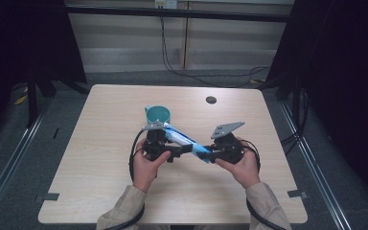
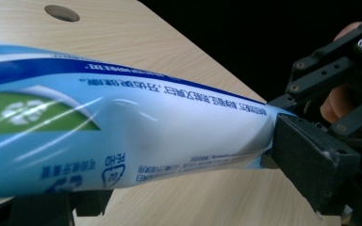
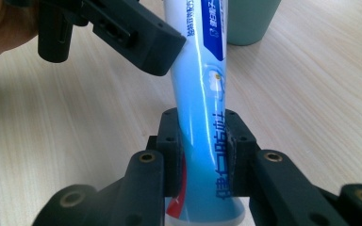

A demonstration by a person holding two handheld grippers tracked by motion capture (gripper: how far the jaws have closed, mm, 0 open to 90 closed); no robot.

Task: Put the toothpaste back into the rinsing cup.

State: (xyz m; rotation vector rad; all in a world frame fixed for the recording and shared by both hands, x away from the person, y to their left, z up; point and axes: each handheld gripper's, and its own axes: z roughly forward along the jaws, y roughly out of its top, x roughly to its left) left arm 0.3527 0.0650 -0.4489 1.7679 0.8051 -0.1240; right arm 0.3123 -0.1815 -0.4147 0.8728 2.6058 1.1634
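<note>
Pale wood table under me, teal cup [image 1: 157, 115] at twelve o'clock. My right gripper [image 3: 202, 155] is clamped on the toothpaste tube's [image 1: 184, 139] flat end; left gripper [image 1: 184, 149] stands apart around its soft, slippery middle, so I'd grip the crimp.

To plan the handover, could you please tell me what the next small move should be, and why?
Probably close the left claw firmly on the toothpaste tube. The right claw pinches the tube's flat end, while one left jaw stands beside its thicker part; whether it grips yet is unclear. A second hold would likely steady the tube near the teal cup.
</note>
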